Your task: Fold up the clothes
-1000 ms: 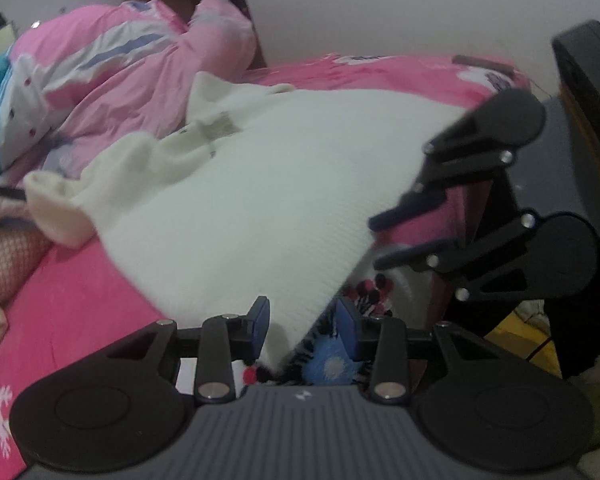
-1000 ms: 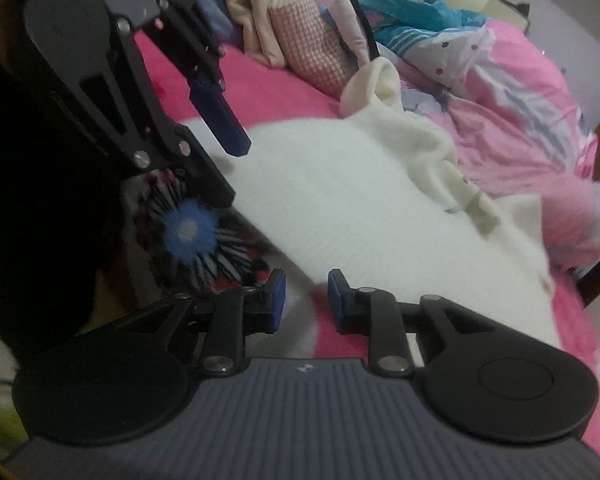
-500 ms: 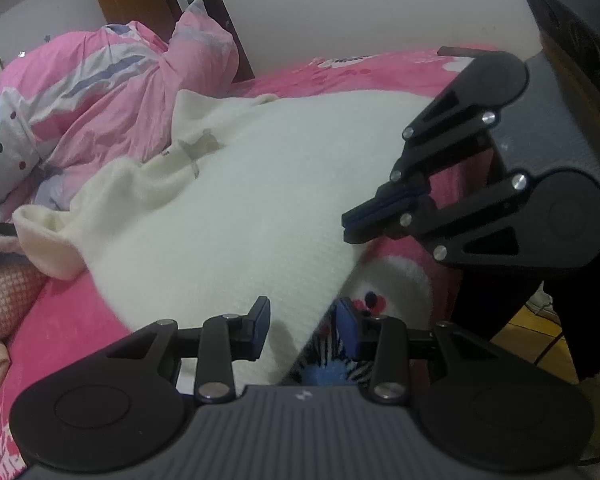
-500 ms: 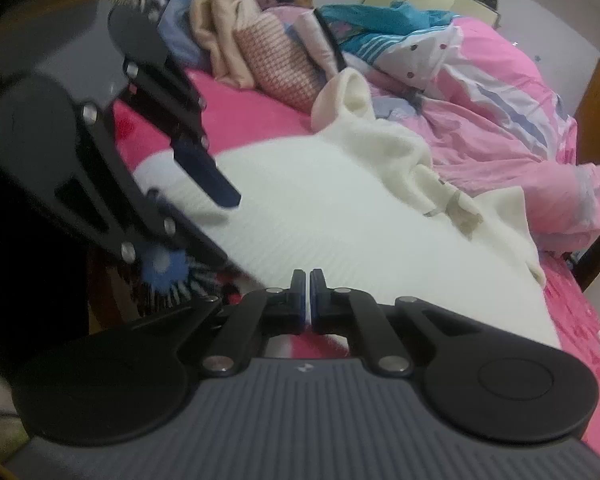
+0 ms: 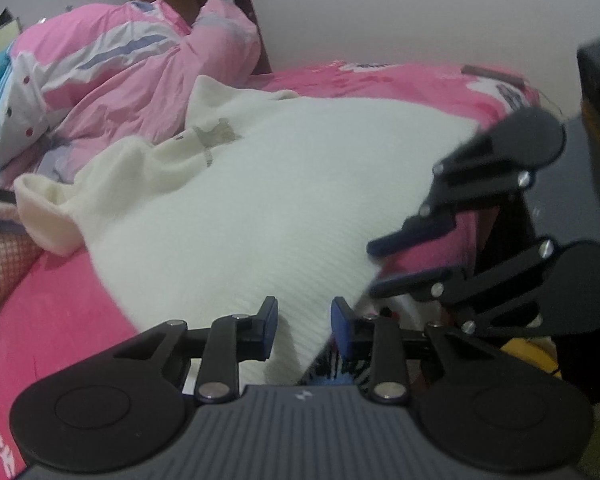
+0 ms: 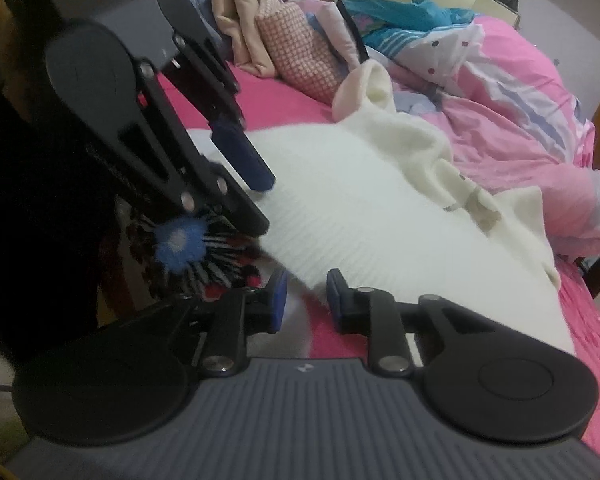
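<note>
On the bright pink bedsheet [image 5: 52,280] lies the white knit sweater [image 5: 260,208], spread flat with its hem toward me and 1 sleeve [image 6: 364,88] bunched up at the far end, beside a checked pink cushion [image 6: 300,56]. My left gripper [image 5: 304,322] stands with its 2 blue-tipped jaws parted, straddling the near corner of the sweater's hem; the cloth sits in the gap, but neither pad is pressed onto it. My right gripper [image 6: 306,296] is likewise parted, its jaws just at the hem's edge where the white knit meets the pink sheet, with nothing clamped between them. Each gripper shows in the other's view: the right one [image 5: 412,256] at the sweater's right corner, jaws visibly apart, and the left one [image 6: 252,184] over the left corner, above a printed blue flower [image 6: 178,242] on the sheet. Beyond the sweater a crumpled pink quilt [image 5: 112,80] fills the far side of the bed, and folded or heaped fabrics [image 6: 240,36] lie behind the cushion. No container is in view; the sweater rests directly on the bed
</note>
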{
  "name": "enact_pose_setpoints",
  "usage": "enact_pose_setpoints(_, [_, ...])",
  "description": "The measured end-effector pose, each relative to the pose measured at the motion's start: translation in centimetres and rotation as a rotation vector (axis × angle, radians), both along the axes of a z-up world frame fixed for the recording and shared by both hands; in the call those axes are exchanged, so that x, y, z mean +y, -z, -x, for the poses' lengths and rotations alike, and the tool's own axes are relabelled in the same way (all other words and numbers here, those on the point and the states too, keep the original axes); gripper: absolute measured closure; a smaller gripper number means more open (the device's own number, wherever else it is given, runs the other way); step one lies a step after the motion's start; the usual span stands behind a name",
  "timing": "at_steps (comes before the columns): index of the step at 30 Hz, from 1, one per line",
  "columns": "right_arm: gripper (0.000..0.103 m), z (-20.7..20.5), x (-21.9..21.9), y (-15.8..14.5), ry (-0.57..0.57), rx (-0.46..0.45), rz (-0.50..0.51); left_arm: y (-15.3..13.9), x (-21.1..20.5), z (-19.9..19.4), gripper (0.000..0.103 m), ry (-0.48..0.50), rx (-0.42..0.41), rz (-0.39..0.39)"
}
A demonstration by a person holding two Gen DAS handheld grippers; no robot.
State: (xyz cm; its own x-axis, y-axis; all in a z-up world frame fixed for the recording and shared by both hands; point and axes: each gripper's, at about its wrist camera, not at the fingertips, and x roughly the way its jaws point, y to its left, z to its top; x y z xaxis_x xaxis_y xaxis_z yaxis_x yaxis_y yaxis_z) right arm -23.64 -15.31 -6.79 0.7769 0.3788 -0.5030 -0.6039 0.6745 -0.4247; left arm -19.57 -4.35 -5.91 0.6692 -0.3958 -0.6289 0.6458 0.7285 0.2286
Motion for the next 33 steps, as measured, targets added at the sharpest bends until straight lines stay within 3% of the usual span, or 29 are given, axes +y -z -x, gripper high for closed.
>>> enact_pose_setpoints(5, [0.098, -0.4, -0.4, -0.4, 0.012, 0.011, -0.043, -0.8, 1.0, -0.2, 0.071, 0.002, 0.036, 0.060])
enact_pose_setpoints(8, [0.099, -0.4, -0.6, -0.7, 0.013, 0.022, -0.068, -0.9, 1.2, -0.1, 0.058, 0.017, 0.054, 0.092])
enact_pose_setpoints(15, [0.099, -0.9, -1.8, -1.7, 0.025, 0.079, -0.177, -0.1, -0.3, 0.5, 0.055, 0.050, 0.007, 0.026])
enact_pose_setpoints(19, [0.099, -1.2, -1.8, -1.5, 0.037, 0.071, -0.173, 0.1, -0.8, 0.3, 0.056, 0.025, -0.027, -0.009])
enact_pose_setpoints(25, [0.098, -1.0, -1.3, -0.8, 0.031, 0.064, -0.145, -0.1, 0.5, -1.0, 0.056, -0.060, 0.005, 0.038])
enact_pose_setpoints(33, [0.096, -1.1, -1.4, -0.3, 0.047, 0.041, -0.121, 0.2, 1.1, -1.2, 0.056, -0.062, 0.025, 0.040])
